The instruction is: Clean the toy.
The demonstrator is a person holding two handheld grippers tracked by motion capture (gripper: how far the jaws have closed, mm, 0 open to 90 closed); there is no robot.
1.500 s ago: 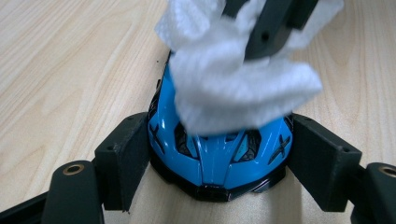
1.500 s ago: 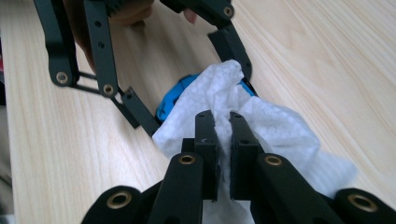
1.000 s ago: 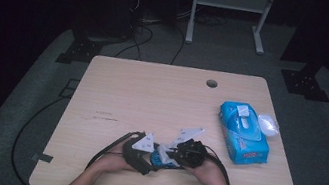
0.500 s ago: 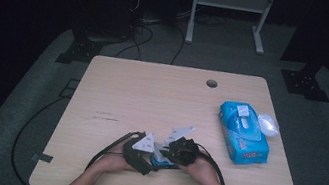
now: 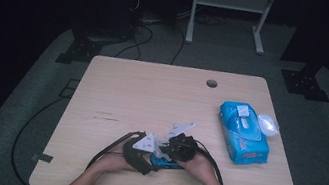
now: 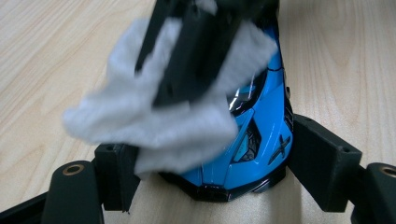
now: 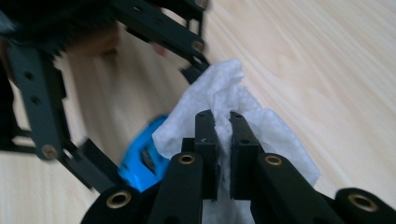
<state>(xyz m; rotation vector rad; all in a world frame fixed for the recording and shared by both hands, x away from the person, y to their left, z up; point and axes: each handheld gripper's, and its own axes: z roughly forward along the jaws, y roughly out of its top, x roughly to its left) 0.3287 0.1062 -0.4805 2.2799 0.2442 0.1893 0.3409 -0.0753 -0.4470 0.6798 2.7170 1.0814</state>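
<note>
1. No brand name or other writing can be read anywhere; the blue plastic pack of wet wipes (image 5: 243,133) has a white flap on top, and whatever is printed on it is too small to make out.
2. The bright blue toy sports car with black trim (image 6: 250,140) has a glossy body, a dark windscreen, black vents on its sloping hood and a black lower lip at the nose. One X-shaped black marking sits on its front corner.
3. The car rests on the light wooden table (image 5: 152,90), close to the near edge and about midway along it, between the person's two hands.
4. The left gripper (image 6: 210,154) has its jaws pressed against the two flanks of the car, pinching it by the front end and holding it to the table top.
5. The right gripper (image 7: 222,122) has its jaws pressed nearly together on a crumpled white paper wipe (image 7: 224,100), which bulges out above and to either side of the pads.
6. In the left gripper view that wipe lies draped over the car's hood and roof, with the other gripper's black jaws coming down on it from above.
7. The wipe pack lies near the table's right edge, well apart from the car, and a small clear plastic lid (image 5: 267,124) sits just beside it on the outer side.
8. A round cable hole (image 5: 211,83) pierces the table near the far edge.
</note>
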